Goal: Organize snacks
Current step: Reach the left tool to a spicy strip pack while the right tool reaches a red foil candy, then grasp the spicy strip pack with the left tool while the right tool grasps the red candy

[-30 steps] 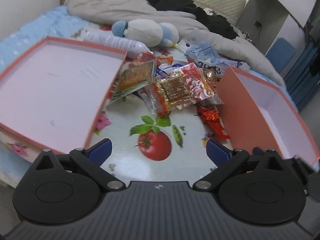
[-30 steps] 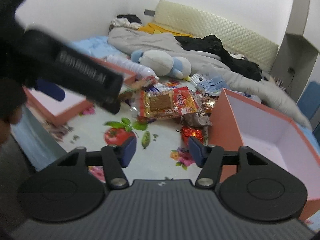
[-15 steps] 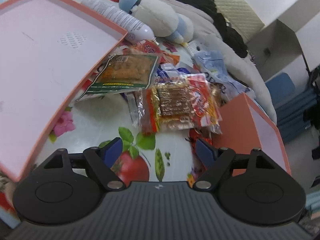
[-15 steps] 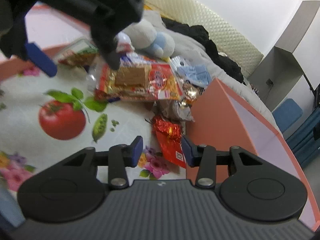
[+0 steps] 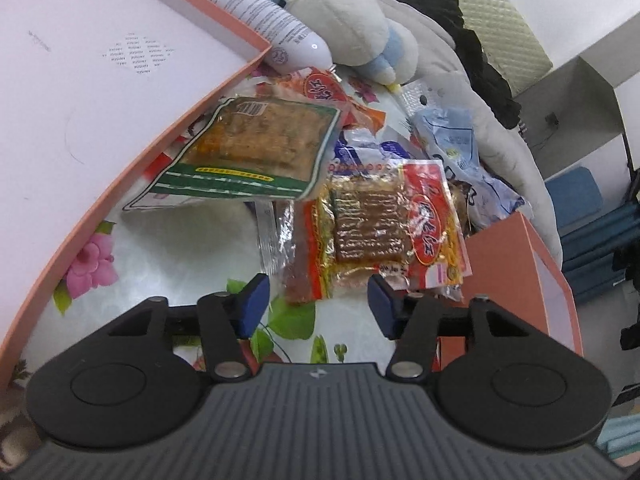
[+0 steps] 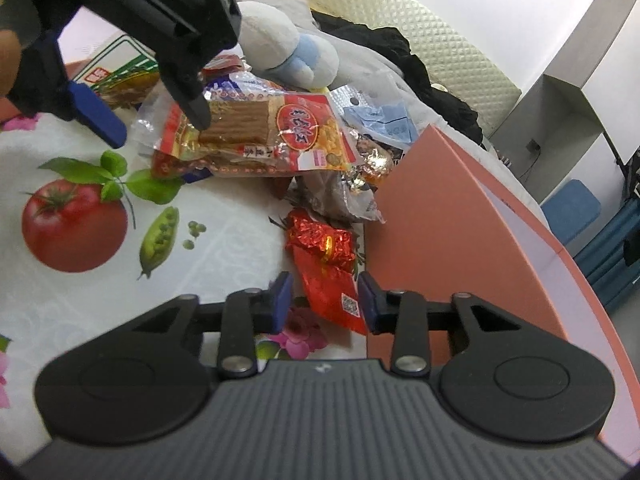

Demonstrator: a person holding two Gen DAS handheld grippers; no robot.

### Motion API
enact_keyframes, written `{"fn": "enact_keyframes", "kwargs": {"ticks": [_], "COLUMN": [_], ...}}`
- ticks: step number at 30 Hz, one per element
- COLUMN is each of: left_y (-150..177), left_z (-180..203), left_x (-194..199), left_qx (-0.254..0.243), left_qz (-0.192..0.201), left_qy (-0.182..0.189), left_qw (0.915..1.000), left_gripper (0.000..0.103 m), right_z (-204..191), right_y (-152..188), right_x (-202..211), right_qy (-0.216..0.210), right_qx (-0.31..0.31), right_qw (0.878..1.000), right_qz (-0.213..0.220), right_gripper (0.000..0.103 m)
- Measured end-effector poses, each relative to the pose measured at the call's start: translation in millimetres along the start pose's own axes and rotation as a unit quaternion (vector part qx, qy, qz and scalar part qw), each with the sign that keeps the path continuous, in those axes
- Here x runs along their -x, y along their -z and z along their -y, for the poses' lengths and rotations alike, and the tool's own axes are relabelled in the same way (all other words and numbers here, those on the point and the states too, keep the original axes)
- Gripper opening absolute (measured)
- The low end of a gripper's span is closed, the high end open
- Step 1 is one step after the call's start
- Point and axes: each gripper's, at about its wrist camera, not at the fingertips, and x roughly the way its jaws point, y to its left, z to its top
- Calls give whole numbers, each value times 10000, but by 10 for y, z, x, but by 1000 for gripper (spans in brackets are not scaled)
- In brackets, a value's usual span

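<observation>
Red foil snack packet (image 6: 326, 266) now sits between right gripper (image 6: 324, 302) open jaws; left gripper (image 5: 316, 306) also open, closing on yellow-red cracker pack (image 5: 384, 232), frame centre.

2 pink boxes (image 5: 100, 80) (image 5: 520, 280), 1 plush toy (image 5: 344, 24), 1 white bottle (image 5: 260, 20), approx. 6+ snack packs (image 5: 380, 232), piled, exact no. unclear.

The snack packets (image 5: 380, 224) are heaped between two boxes. One box (image 5: 100, 80) lies left, the other box (image 5: 520, 272) right. A plush toy (image 5: 340, 20) is set behind the heap.
</observation>
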Motion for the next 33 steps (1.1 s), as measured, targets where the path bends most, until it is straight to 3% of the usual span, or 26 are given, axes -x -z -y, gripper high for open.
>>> {"fn": "enact_keyframes", "kwargs": {"ticks": [6,9,13,16,23,33], "left_y": [-49,-54,-26,6,154,574], "left_z": [-61,-70,-11,70,206,85], "left_x": [-39,-37,0,50,259,875], "left_qx": [19,17,-175,-367,-690,-1021], "left_qz": [34,3,73,95,116,81], "left_qy": [-70,-6,-15,-3,-18,-335], "left_qw": [10000,10000,9998,9993,9976,9942], "left_gripper": [29,15,5,3,0,0], "right_z": [-15,-28,-23,-5,70,161], "right_y": [6,14,38,64,72,106], "right_x": [1,14,10,22,160,635], "right_qy": [-59,-23,41,3,-106,-820], "right_qx": [-3,56,33,-3,-110,-291], "right_qw": [10000,10000,10000,10000,9998,9960], "right_qz": [3,33,-8,-21,88,179], "right_gripper": [28,20,13,7,5,4]}}
